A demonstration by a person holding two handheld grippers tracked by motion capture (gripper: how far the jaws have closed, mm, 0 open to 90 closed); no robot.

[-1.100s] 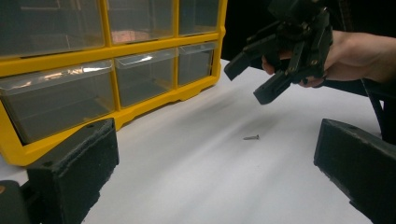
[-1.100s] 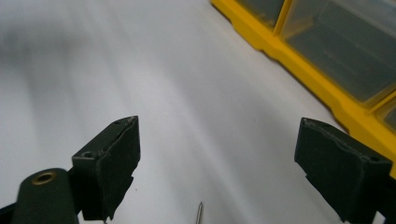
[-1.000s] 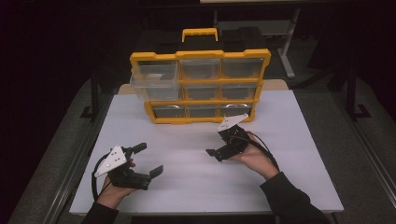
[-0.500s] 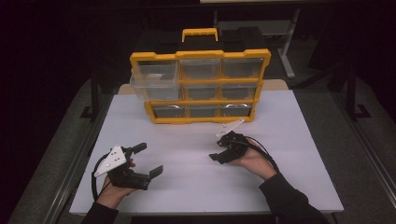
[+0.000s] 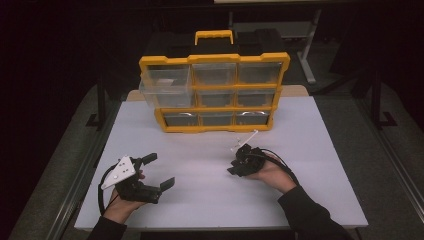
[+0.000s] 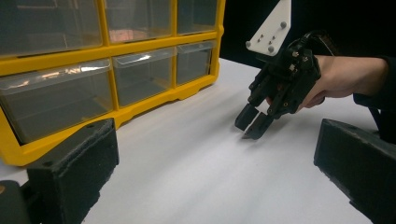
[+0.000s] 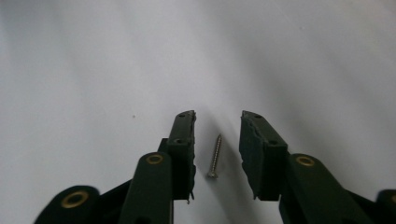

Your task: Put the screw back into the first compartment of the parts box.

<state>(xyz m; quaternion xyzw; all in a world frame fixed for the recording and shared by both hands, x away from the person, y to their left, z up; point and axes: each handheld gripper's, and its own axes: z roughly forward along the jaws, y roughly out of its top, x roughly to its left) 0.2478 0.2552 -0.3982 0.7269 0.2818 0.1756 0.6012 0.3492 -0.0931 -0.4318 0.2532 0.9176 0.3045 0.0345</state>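
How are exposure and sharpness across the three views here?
High view: bright white table, surroundings nearly black, slightly soft. Left gripper view: yellow organiser with clear plastic drawers shows glare streaks; own near jaws blurred. Right gripper view: small silver screw sharp between the open jaws, table grey and shaded towards the edges.

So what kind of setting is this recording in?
Likely a lab or workshop bench: a white table in a dark room, a yellow parts organiser with clear drawers, and a small screw lying loose.
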